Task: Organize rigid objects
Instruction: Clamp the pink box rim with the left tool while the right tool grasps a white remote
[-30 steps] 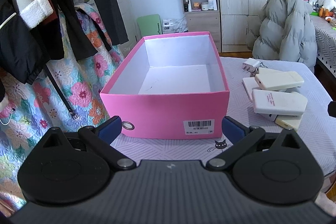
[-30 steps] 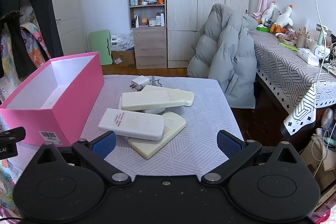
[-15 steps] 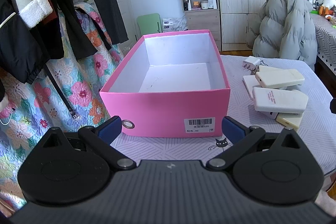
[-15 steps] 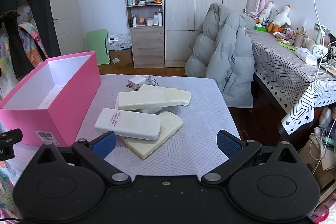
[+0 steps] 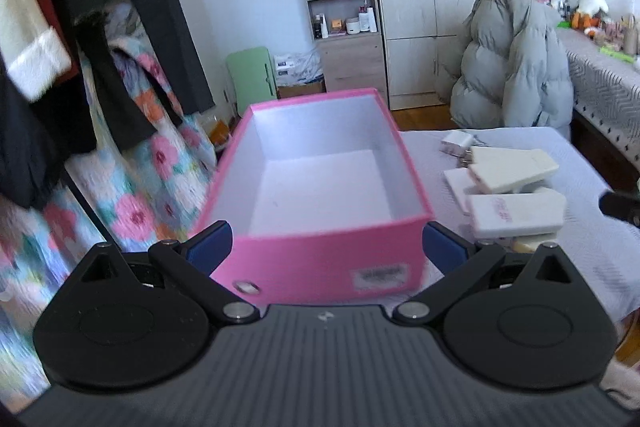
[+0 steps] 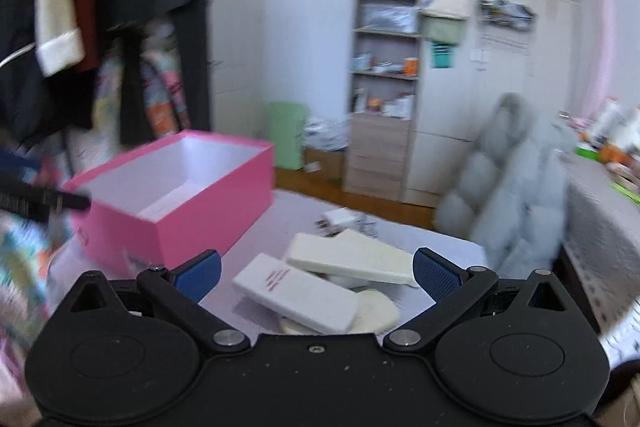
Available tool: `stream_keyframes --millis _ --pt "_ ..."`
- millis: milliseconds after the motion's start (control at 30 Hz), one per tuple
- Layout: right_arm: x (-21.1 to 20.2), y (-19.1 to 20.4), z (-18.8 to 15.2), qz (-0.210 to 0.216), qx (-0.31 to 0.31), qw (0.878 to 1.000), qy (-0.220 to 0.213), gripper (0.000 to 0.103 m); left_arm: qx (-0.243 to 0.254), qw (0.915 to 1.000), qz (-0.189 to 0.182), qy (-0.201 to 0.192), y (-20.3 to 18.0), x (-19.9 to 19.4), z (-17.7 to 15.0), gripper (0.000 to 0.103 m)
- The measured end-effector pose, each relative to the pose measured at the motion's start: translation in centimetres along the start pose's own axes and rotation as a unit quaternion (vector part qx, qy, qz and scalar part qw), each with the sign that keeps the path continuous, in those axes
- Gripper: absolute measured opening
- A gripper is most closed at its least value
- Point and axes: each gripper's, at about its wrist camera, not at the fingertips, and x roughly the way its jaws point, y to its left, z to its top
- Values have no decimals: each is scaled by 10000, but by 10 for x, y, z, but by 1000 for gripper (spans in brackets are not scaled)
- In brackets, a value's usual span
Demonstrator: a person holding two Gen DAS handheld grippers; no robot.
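Right gripper (image 6: 316,273), fingers spread and empty, hovers over the stack of white flat cases (image 6: 320,287) on the table (image 6: 448,247). Left gripper (image 5: 326,241), likewise spread wide and empty, straddles the near wall of the open pink box (image 5: 320,267), which stands left of the stack. A white charger (image 6: 340,217) lies just beyond; bare tablecloth lies right of the cases.

soft daylight, perhaps motion-blurred edges
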Motion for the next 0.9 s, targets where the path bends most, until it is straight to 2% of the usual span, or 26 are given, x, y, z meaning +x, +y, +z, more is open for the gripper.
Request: stream_keyframes --millis 167,233,433,533,633,700,767,833,900 --pt "35 14 10 441 -868 9946 361 101 429 9984 348 116 24 24 23 102" --pt "51 24 11 513 -1214 9899 521 92 449 9980 376 256 35 38 29 100" --pt "96 44 5 629 -1932 9739 1016 77 192 9962 557 638 70 82 37 99" --pt "109 51 -2 689 -2242 9645 1210 74 47 9945 577 875 86 105 41 93" --pt "117 59 -5 574 -2478 9593 1226 74 -30 9935 441 1050 98 125 43 86" --pt "123 64 -5 547 -2605 9556 1266 74 -49 9928 365 1140 103 138 45 74" --pt "128 68 -5 551 -2658 9538 1288 73 -12 9921 428 1183 106 152 47 66" --pt "135 68 -8 531 -2695 9518 1366 67 7 9913 481 1223 108 167 47 64" --pt "140 71 -10 384 -2801 9487 1415 66 -103 9903 451 1312 111 178 43 54"
